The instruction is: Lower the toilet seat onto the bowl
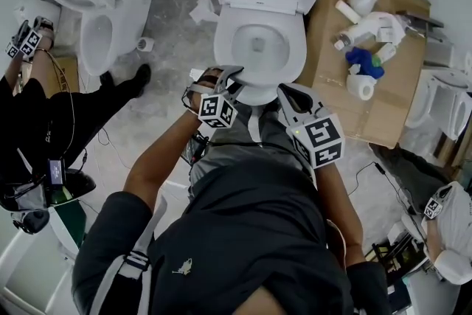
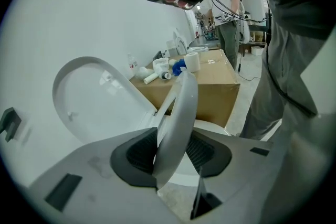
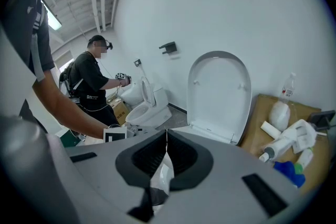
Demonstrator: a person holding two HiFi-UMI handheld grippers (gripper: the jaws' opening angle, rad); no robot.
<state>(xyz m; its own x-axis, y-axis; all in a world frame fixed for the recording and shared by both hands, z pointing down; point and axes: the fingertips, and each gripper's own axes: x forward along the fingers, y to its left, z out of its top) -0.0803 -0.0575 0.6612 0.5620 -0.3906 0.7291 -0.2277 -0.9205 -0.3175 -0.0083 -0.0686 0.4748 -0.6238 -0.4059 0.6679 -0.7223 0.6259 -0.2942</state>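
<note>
Two claws are at the front of a white toilet, one in each of the person's hands. The left claw [image 2: 176, 148] pinches the toilet seat [image 2: 181, 105]. In the left gripper view the seat's rim runs edge-on between the two dark ribbed pads and fills the gap between them. The seat stands tilted, part-way between the raised lid [image 2: 94, 97] behind it and the bowl [image 2: 216, 127] below, with its front lifted off the bowl. The lid is upright against the white wall. In the head view this claw is at the front left of the bowl, with its marker cube facing up.

The right claw [image 3: 167, 138] is pressed together with nothing in it. In the right gripper view its pads meet in a thin line, and a bit of white porcelain shows through the slit lower down. In the head view it is near the bowl's front right edge.

A cardboard box [image 1: 383, 114] stands just to the right of the toilet. It carries white bottles [image 1: 366, 29], a blue item [image 1: 365, 61] and a paper roll [image 1: 361, 87]. A second toilet [image 1: 103, 7] stands to the left on the grey floor [image 1: 173, 18], and a person in black [image 3: 92, 81] stands beside it.
</note>
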